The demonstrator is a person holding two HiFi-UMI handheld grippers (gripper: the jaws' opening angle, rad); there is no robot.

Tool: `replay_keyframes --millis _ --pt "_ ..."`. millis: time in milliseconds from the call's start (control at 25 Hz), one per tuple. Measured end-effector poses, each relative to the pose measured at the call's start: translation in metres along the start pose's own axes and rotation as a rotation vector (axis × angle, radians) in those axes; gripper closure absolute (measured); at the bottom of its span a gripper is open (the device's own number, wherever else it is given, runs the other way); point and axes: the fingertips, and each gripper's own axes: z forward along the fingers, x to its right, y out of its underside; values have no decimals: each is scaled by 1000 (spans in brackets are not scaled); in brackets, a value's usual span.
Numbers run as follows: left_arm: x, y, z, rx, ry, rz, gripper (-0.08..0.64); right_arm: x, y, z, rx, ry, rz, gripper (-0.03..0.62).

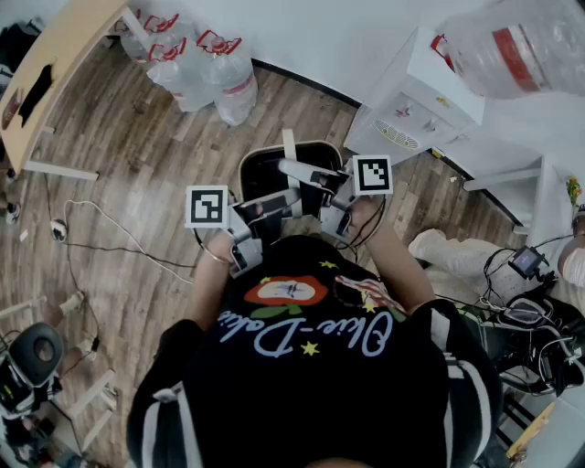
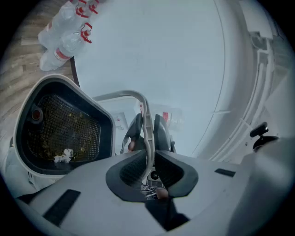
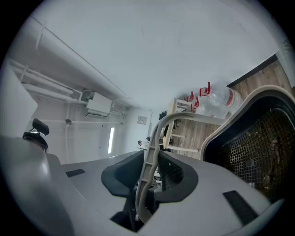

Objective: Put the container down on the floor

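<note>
Container point(image 1: 243, 172) slung by its bail handle point(image 2: 147, 124) at 12 o'clock, left gripper point(image 2: 148, 159) and right gripper point(image 3: 150, 166) each clamped on it, sharing weight for lowering to floor point(image 1: 137, 183).

Wood-plank floor point(image 1: 137, 155), large water bottles point(image 1: 208, 73) by the wall point(image 1: 302, 27), loose cables point(image 1: 117, 228), a white dispenser point(image 1: 413, 108).
</note>
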Motion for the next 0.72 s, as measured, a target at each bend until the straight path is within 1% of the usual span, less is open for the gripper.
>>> replay_keyframes --millis 160,360,600,720 --pt "4 2 1 -6 16 -13 506 3 1 -2 -3 17 -5 505" --pt "-1 3 0 -20 -27 2 507 5 1 -3 7 19 7 506" --pt "0 2 0 -25 -5 -10 506 5 1 -3 17 25 11 506" --pt "-4 0 -1 -35 -24 16 506 5 -1 -3 20 34 -3 508"
